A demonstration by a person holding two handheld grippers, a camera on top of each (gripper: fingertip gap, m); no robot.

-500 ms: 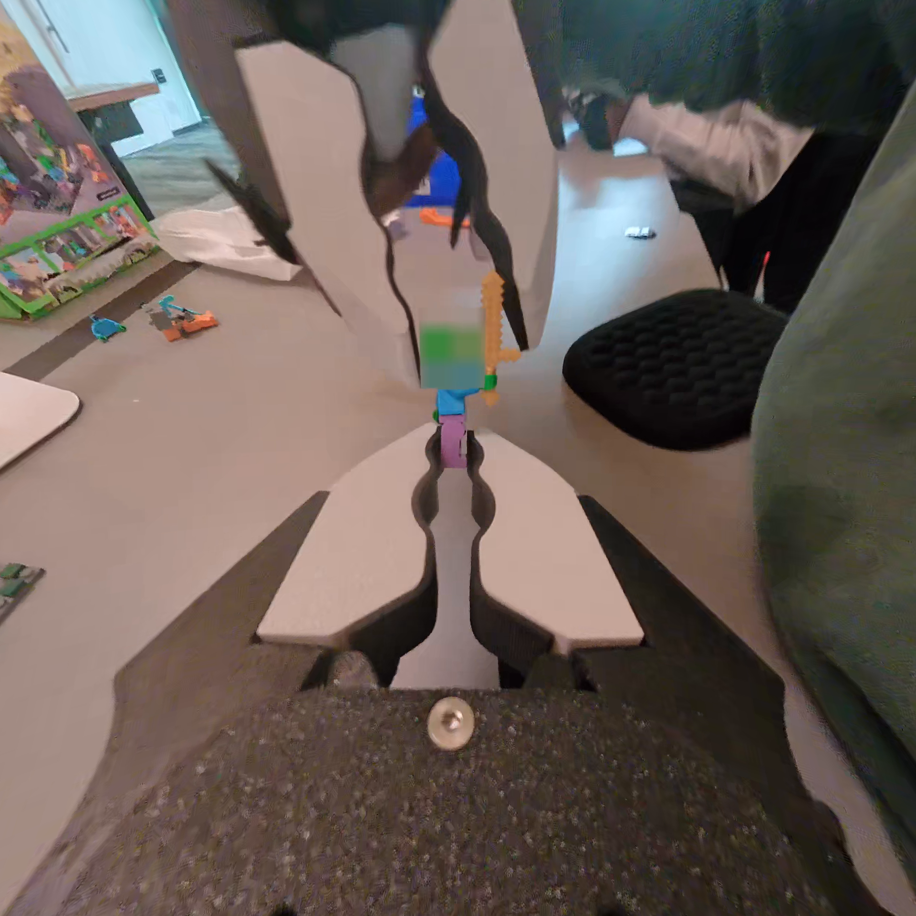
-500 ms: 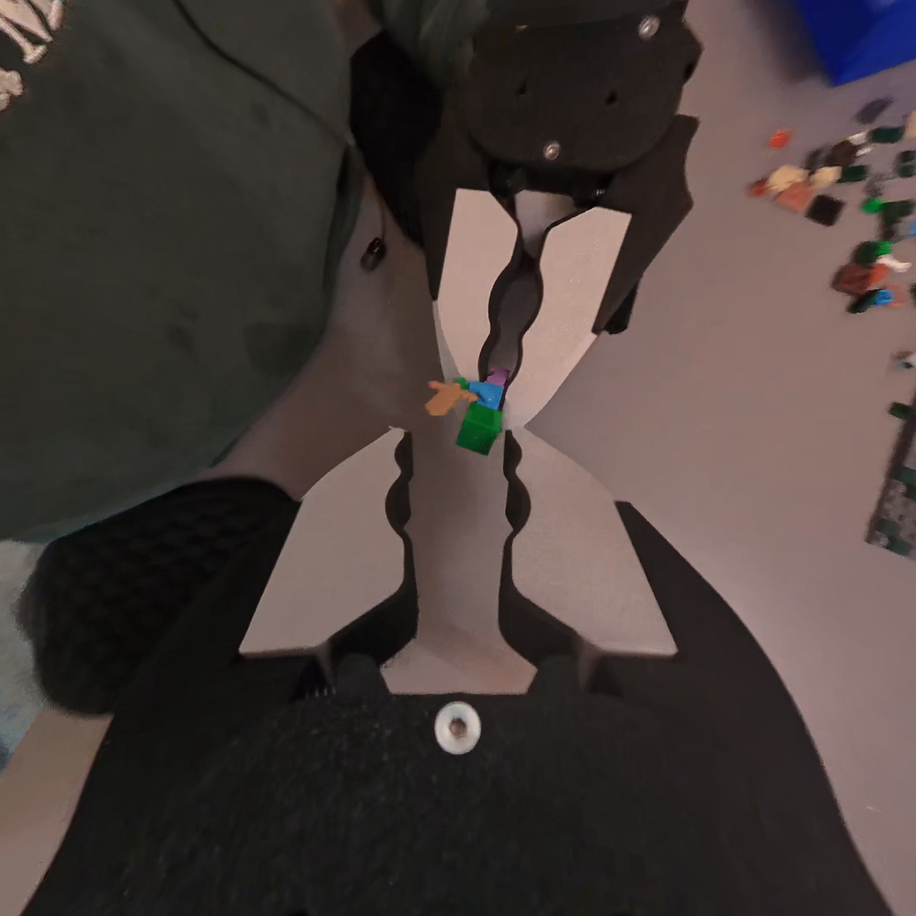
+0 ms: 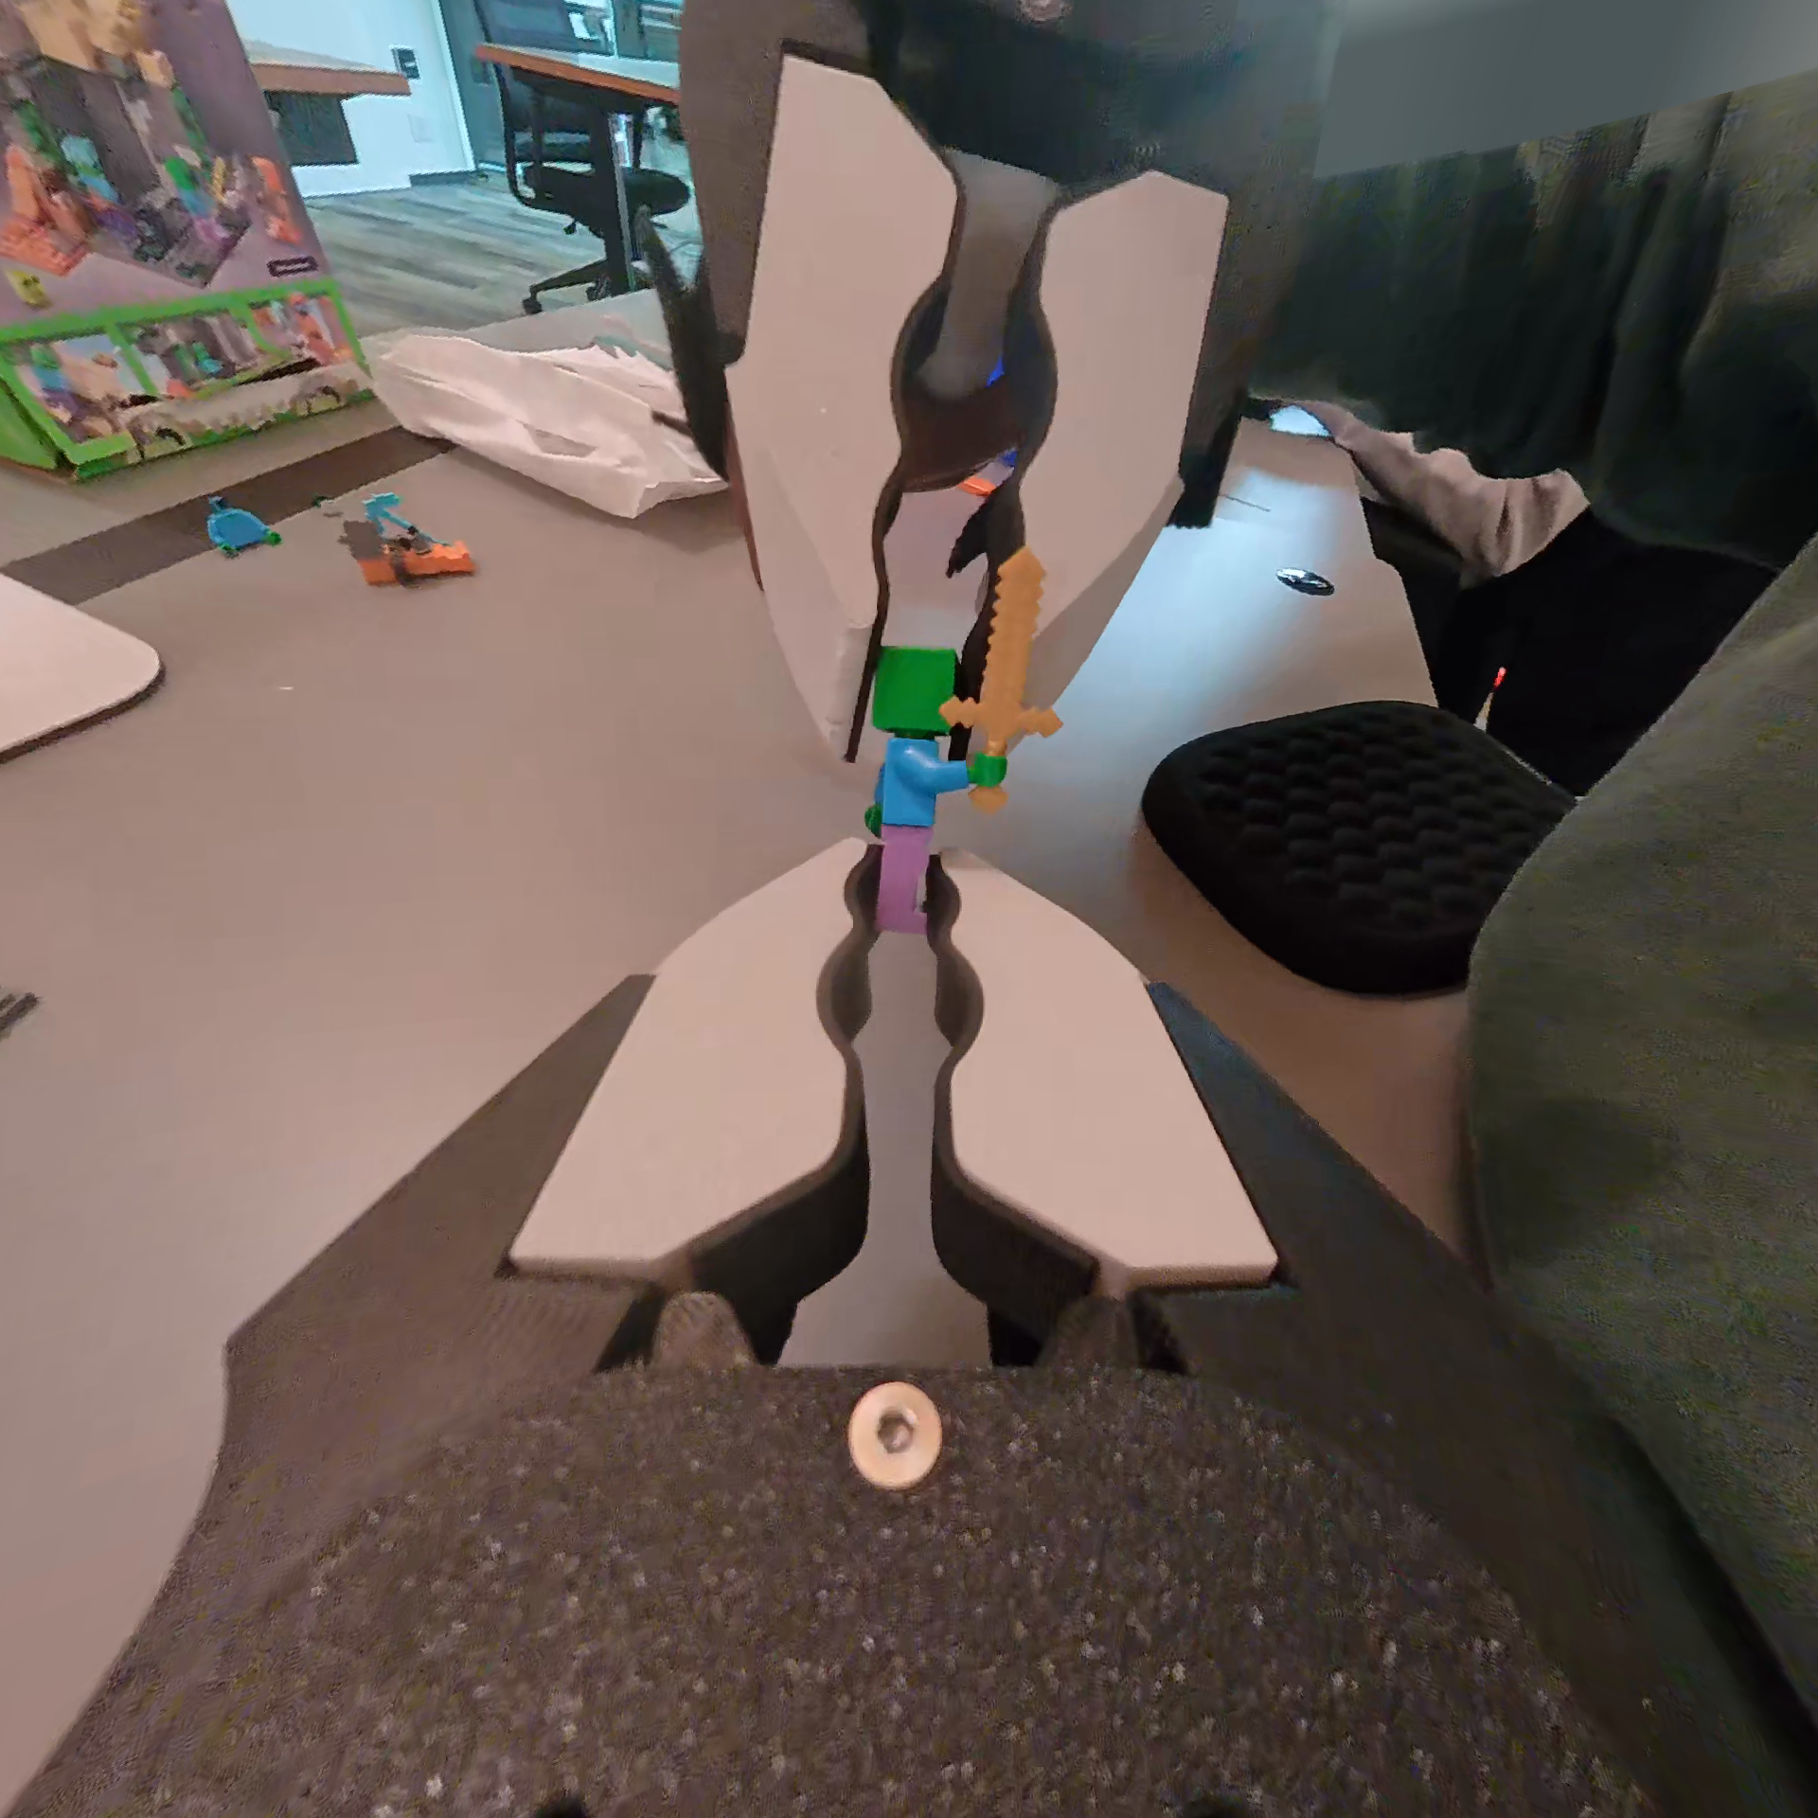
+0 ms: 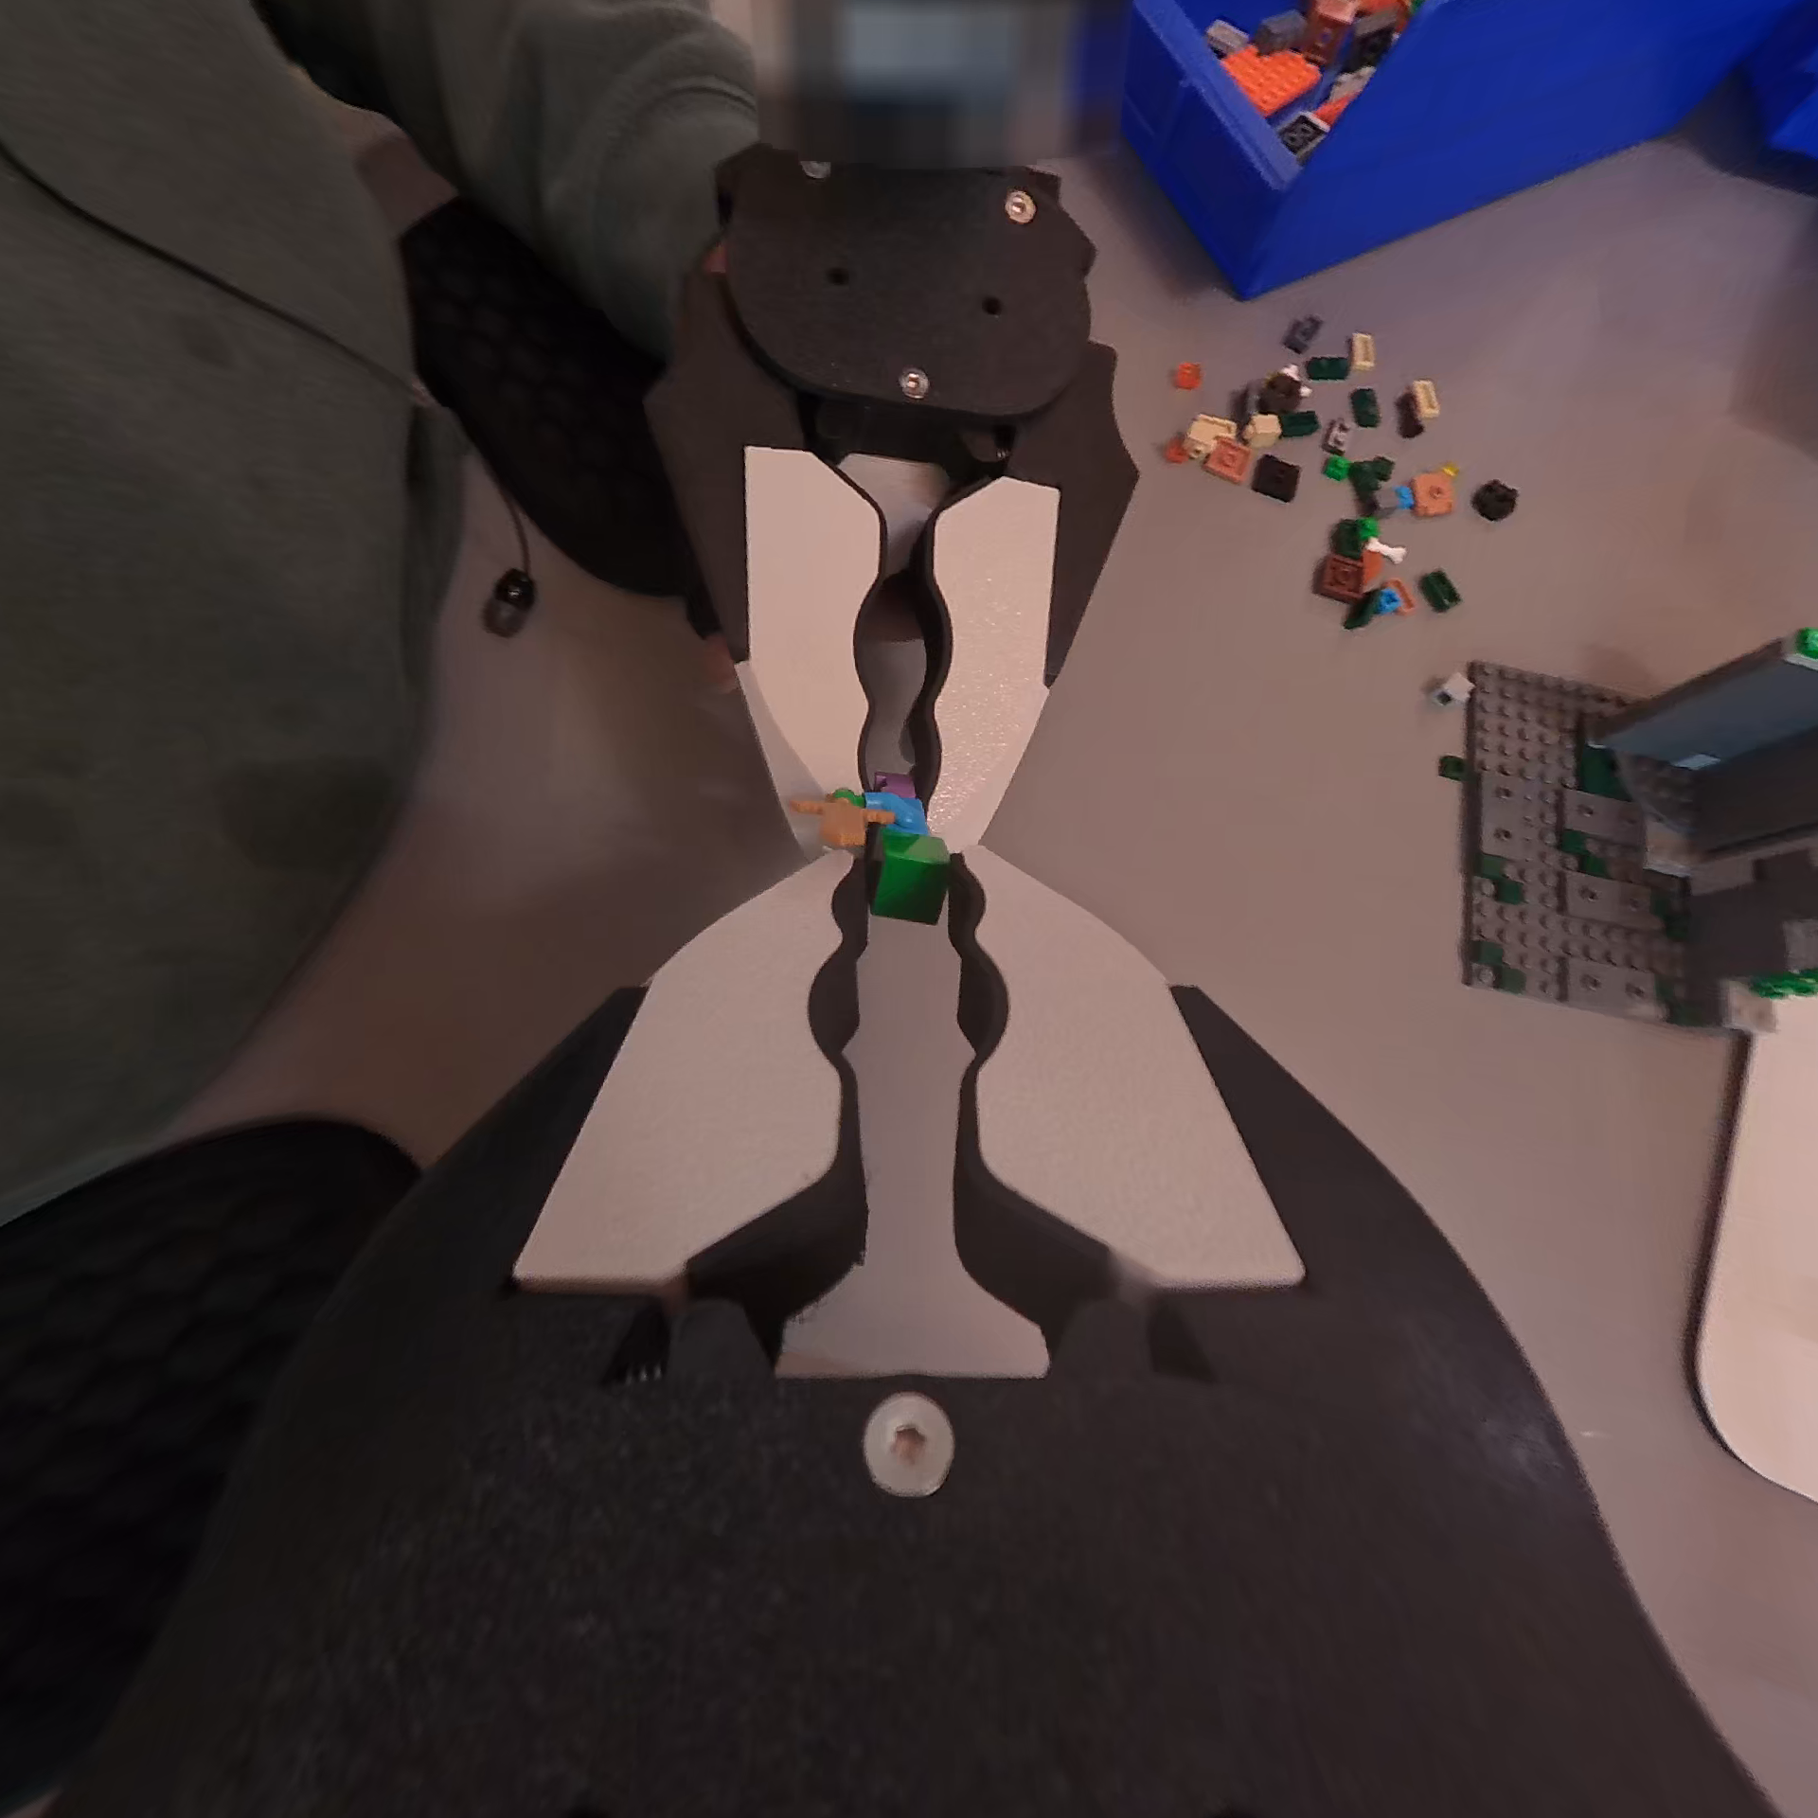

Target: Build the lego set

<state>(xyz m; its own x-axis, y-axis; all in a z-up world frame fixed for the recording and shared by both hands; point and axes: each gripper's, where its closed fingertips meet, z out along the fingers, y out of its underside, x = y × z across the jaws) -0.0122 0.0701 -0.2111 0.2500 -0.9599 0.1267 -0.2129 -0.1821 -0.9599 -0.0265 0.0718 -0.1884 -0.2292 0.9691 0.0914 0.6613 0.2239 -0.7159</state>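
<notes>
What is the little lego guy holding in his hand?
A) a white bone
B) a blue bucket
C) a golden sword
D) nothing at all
C: the minifigure, pinched by its purple legs in the left gripper, has a golden sword in its green hand, blade pointing up beside its green head, near the right gripper.

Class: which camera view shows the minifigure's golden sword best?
The left wrist view: the golden sword stands upright, seen full length beside the minifigure. In the right wrist view the sword is foreshortened and blurred, poking sideways past the fingertips.
</notes>
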